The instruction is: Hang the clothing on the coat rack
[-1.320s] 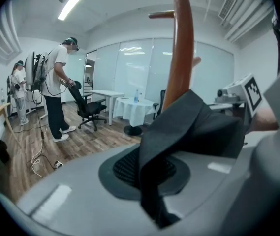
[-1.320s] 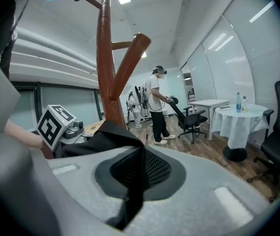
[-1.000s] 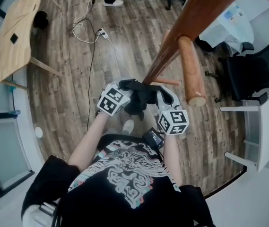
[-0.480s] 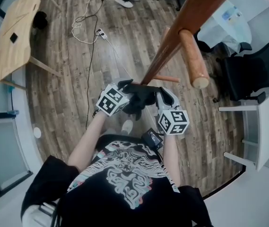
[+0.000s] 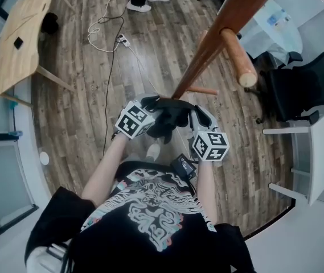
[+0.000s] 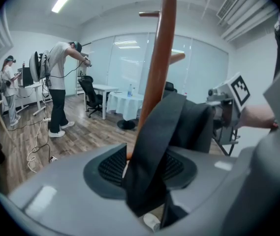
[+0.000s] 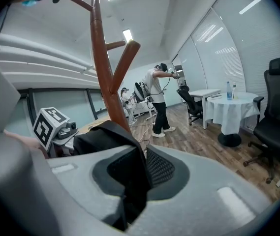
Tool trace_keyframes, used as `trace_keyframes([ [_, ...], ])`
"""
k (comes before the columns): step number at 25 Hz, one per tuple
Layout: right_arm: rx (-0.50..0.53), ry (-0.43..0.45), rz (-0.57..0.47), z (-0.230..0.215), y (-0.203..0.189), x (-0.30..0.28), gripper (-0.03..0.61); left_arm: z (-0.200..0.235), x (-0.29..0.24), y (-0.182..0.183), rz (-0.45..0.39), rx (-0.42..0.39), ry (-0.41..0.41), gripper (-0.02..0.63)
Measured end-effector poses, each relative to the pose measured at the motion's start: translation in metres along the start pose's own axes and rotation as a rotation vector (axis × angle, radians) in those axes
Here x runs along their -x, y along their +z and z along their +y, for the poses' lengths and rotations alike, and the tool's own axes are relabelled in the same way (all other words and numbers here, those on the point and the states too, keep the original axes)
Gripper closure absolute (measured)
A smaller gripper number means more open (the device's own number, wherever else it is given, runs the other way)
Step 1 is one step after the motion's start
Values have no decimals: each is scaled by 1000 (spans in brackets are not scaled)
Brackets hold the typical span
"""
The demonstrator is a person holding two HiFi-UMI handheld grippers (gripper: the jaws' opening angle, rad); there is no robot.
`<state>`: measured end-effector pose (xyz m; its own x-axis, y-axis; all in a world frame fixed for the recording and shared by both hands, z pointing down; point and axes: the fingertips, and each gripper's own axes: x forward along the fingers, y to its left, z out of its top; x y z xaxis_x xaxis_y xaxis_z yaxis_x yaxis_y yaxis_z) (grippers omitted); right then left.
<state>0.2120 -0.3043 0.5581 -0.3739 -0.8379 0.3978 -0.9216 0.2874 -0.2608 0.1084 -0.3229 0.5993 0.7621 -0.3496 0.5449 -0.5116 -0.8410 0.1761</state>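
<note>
A black piece of clothing (image 5: 170, 115) is bunched between my two grippers, right against the brown pole of the coat rack (image 5: 207, 50). A band of the clothing (image 6: 154, 146) runs loosely between the jaws of my left gripper (image 6: 147, 173), which stand apart with a gap showing below it. My right gripper (image 7: 132, 178) is shut on a fold of the clothing (image 7: 108, 136). In the head view the left gripper (image 5: 157, 114) and right gripper (image 5: 191, 118) face each other at chest height. A thick peg (image 5: 238, 56) juts from the rack above them.
A wooden table (image 5: 19, 38) stands at the far left with cables (image 5: 107, 33) on the plank floor. A black office chair (image 5: 310, 87) and a white table (image 5: 315, 152) are to the right. Other people stand in the room (image 6: 61, 87).
Both grippers and the clothing stay almost in place by the pole. The rack's peg has slid up and to the right in the head view as the head moved.
</note>
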Motion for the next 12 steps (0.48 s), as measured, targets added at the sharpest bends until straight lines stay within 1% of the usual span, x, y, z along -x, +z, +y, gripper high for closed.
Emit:
trace_keyframes([
  [6,-13,-16,2,2,-8,8,534,-7,9,-5,-1,-14,4,482],
  [12,-18,-30,0,4,-11,14,532,-9,20,-8,-22,5,-1,483],
])
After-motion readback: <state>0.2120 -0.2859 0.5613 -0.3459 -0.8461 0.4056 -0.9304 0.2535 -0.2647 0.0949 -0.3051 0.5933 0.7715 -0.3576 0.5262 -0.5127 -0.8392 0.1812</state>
